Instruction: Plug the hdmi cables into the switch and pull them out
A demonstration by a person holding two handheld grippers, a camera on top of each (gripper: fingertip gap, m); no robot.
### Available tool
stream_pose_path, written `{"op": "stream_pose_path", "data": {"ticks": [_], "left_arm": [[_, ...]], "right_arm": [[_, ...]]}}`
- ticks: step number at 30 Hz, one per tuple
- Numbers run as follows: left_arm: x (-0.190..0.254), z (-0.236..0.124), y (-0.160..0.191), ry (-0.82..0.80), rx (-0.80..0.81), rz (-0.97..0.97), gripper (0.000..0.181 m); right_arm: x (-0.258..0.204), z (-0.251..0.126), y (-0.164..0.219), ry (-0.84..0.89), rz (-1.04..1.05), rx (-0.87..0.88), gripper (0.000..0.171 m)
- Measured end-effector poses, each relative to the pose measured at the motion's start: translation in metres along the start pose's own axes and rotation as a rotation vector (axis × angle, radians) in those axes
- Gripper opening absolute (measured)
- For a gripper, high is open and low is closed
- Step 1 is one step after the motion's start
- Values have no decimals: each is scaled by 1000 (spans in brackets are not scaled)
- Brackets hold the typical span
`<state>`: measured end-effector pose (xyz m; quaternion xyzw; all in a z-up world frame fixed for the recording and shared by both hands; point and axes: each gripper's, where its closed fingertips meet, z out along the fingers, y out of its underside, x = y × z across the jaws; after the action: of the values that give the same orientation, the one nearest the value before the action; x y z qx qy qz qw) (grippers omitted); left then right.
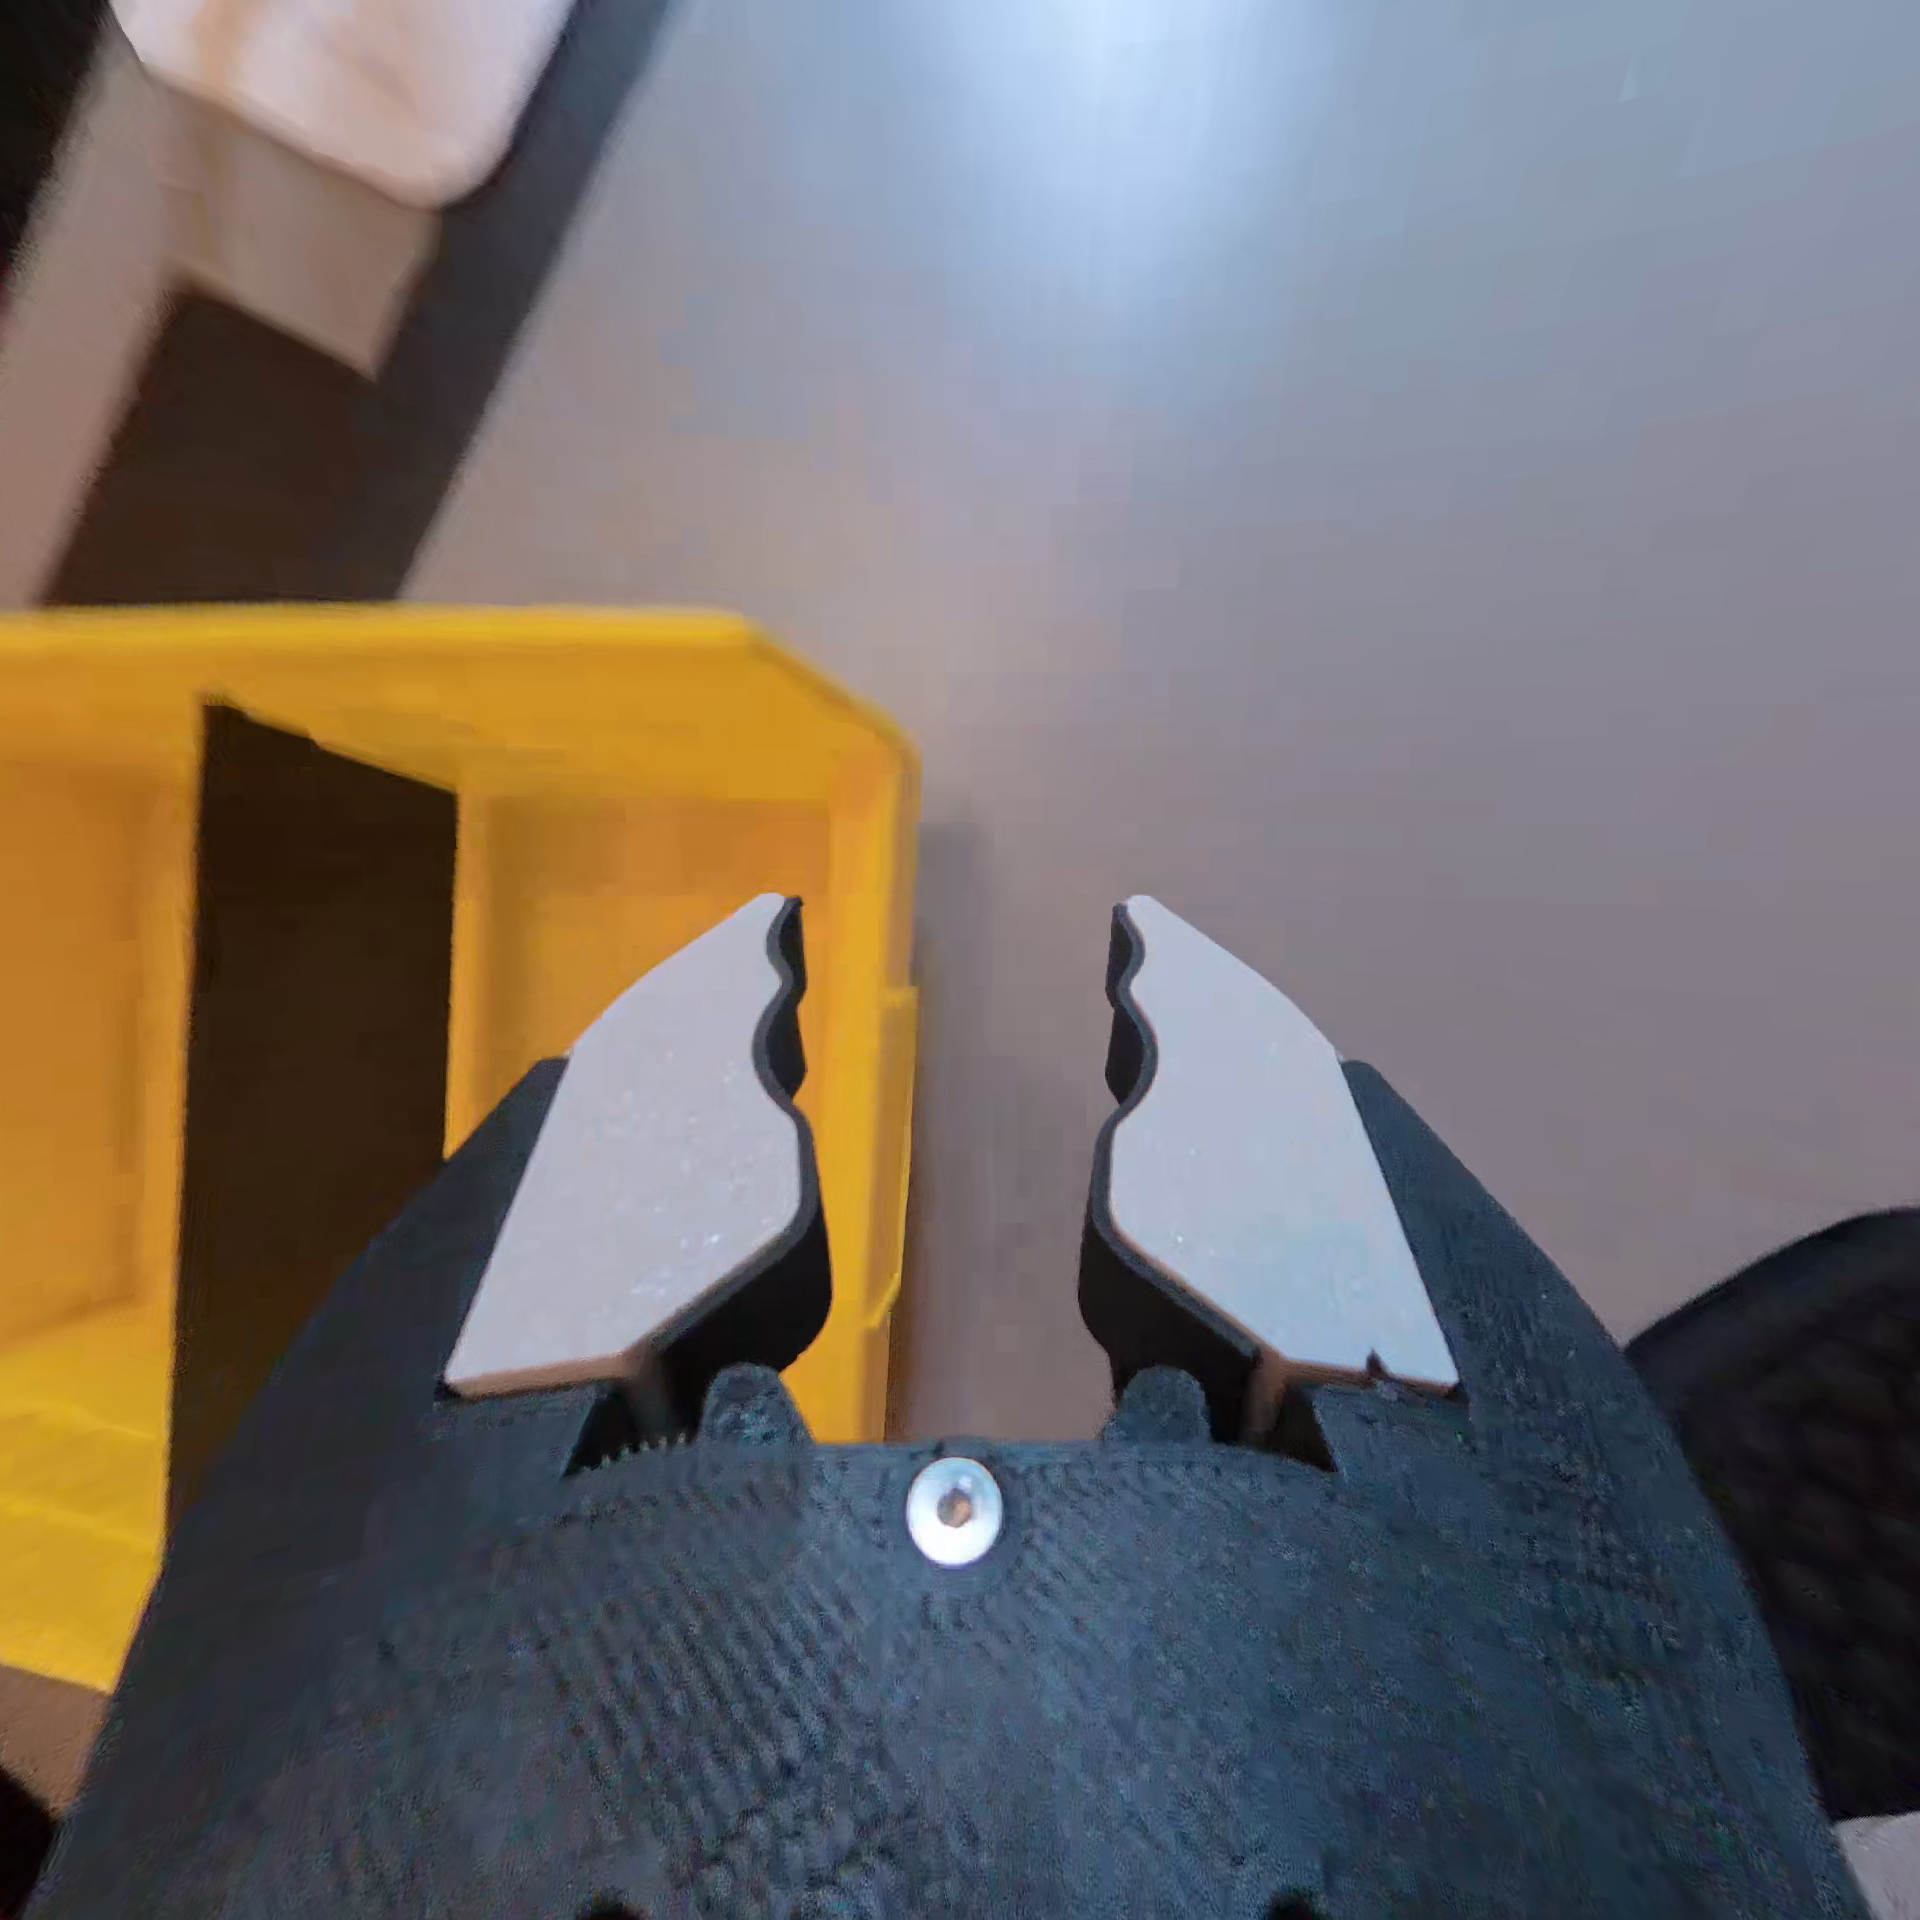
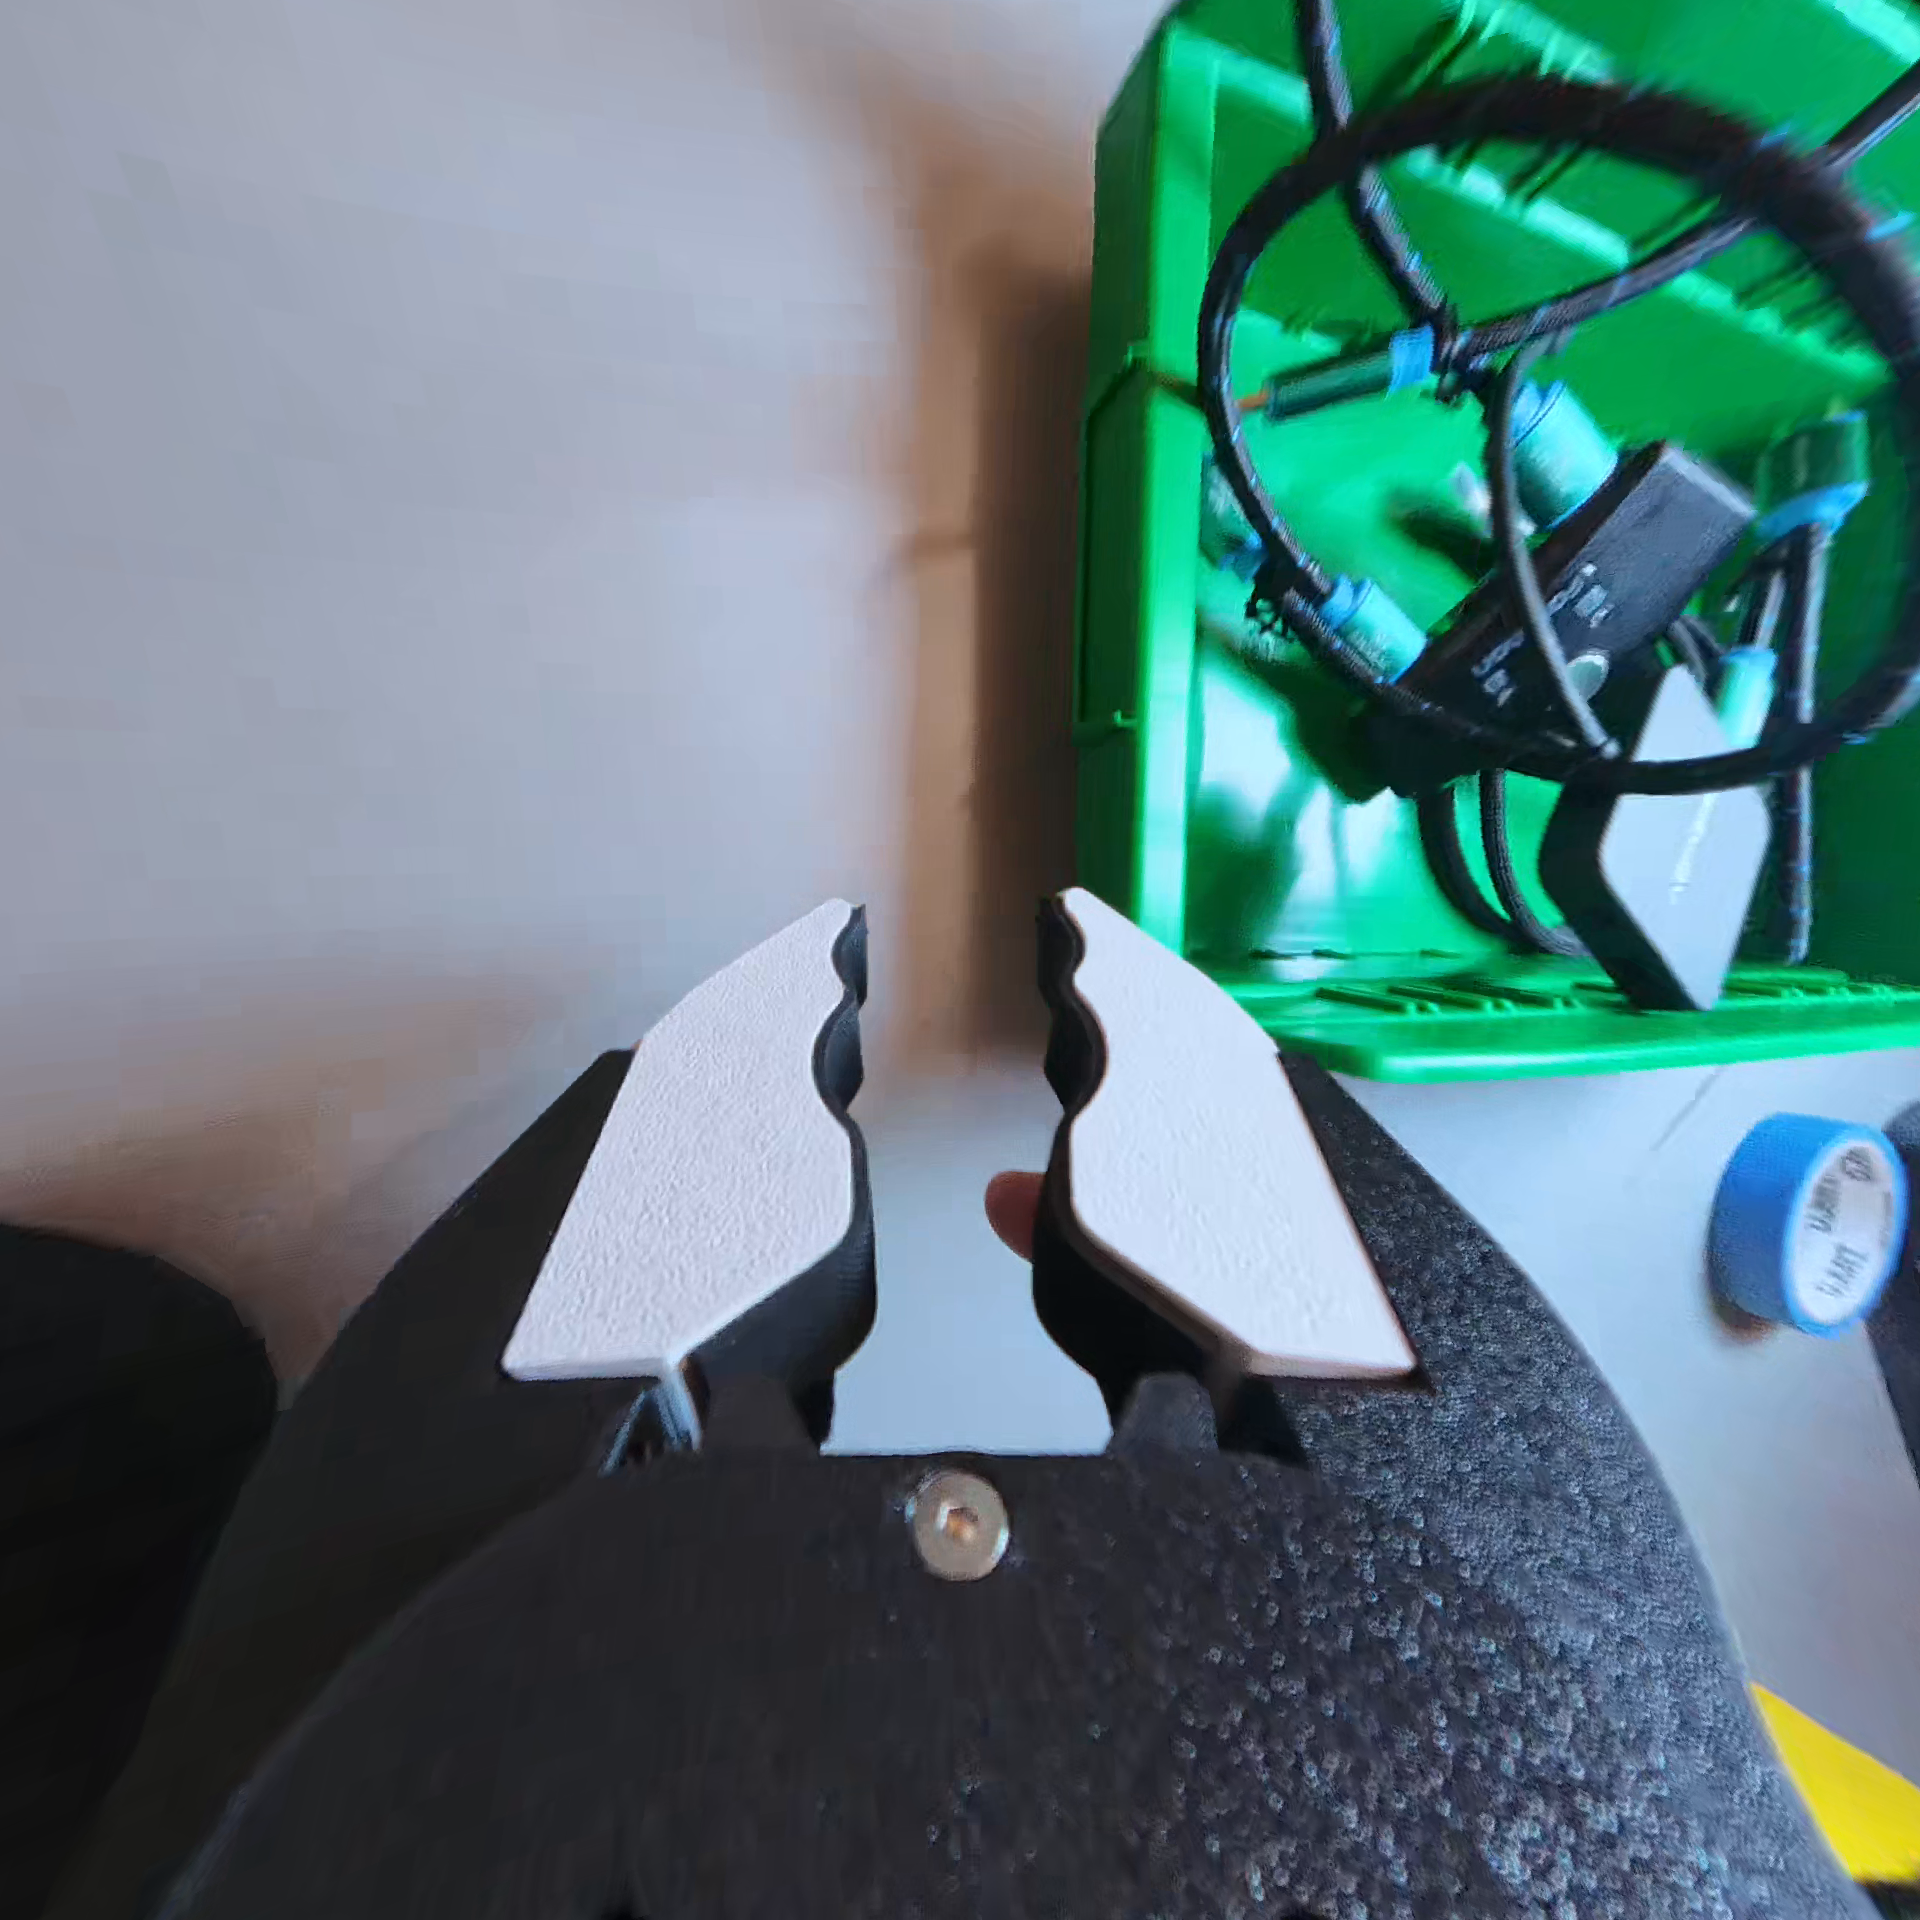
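yellow bin [image 1: 675, 727]: cut off left | cables [image 2: 1455, 260]: blurred | green bin [image 2: 1143, 623]: cut off right

Writing shows in only two places, both in the right wrist view. The black switch [image 2: 1579, 613], lying tilted in the green bin [image 2: 1143, 644], carries small white markings on its top face — too blurred to make out. The blue tape roll [image 2: 1813, 1226], on the table just below the bin, has dark print around its white core — also blurred. The left wrist view shows no lettering.

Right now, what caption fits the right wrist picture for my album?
Open right tongs wait beside a green bin of black cables and a switch.
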<state>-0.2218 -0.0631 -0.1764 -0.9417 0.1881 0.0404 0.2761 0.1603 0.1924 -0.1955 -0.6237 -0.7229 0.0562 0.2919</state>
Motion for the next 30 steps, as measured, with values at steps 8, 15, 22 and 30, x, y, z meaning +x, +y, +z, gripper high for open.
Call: {"op": "stream_pose_path", "data": {"ticks": [8,15,22,30], "left_arm": [[-25,44,77,-146,-314,96,29],[6,59,40,-101,-206,285,28],[48,79,-12,-93,-32,577,30],[69,69,-68,-183,204,522,41]], "right_arm": [[33,46,-14,192,-152,-248,37],[48,93,-21,184,-285,-393,32],[8,82,-34,187,-453,-303,33],[-73,46,-38,216,-602,-101,31]]}}
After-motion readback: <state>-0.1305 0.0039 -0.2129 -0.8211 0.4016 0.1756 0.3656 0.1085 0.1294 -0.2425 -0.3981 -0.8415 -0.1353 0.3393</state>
